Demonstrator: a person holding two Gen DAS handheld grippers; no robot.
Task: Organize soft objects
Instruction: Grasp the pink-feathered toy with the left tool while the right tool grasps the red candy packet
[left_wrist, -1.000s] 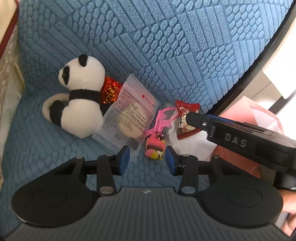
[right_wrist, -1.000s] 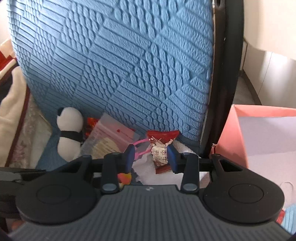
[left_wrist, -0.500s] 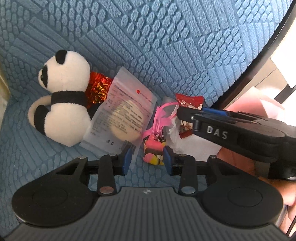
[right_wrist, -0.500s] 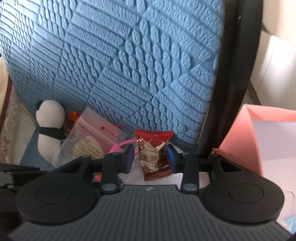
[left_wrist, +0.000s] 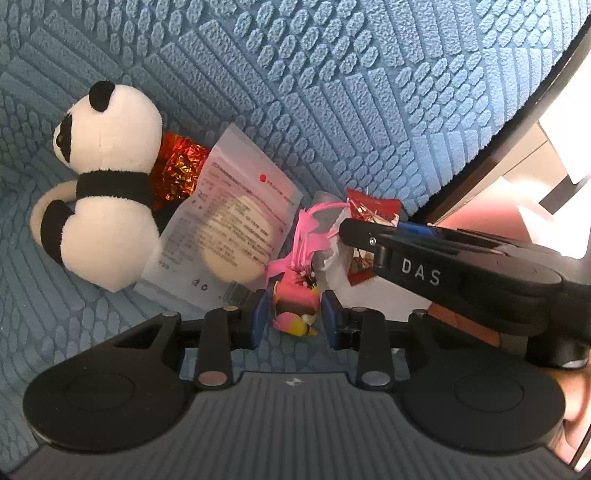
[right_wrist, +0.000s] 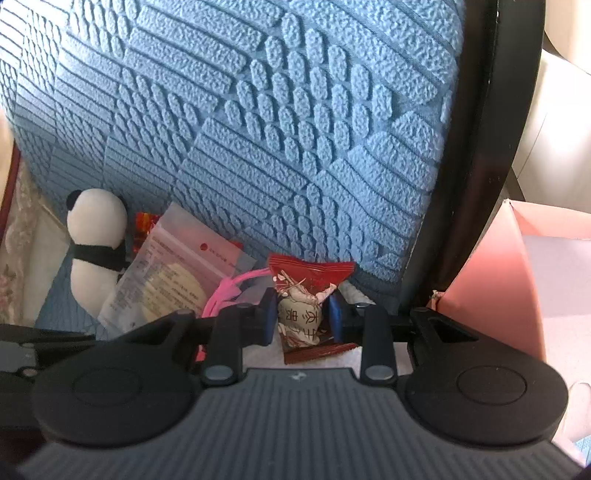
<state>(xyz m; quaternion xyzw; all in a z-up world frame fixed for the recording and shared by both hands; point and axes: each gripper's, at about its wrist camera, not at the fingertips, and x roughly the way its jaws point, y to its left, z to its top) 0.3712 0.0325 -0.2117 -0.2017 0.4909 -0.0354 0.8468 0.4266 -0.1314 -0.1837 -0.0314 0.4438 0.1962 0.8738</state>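
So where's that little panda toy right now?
In the left wrist view the panda sits at the left on the blue cushion, against a clear packet, with red foil behind it.

Left gripper (left_wrist: 293, 317) jaws just closing around pink toy (left_wrist: 295, 302) on blue cushion (left_wrist: 295, 92); contact unclear. Panda plush (left_wrist: 103, 192) left, clear packet (left_wrist: 229, 232) beside it. Right gripper (left_wrist: 354, 230) at red snack packet (left_wrist: 373, 210).

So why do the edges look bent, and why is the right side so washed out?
Left wrist view: a fisheye lens curves the blue cushion pattern; daylight at the right edge blows out the background, while the panda plush stays sharp. Right wrist view: the same bending bows the black chair frame; the pink box glows in bright light.
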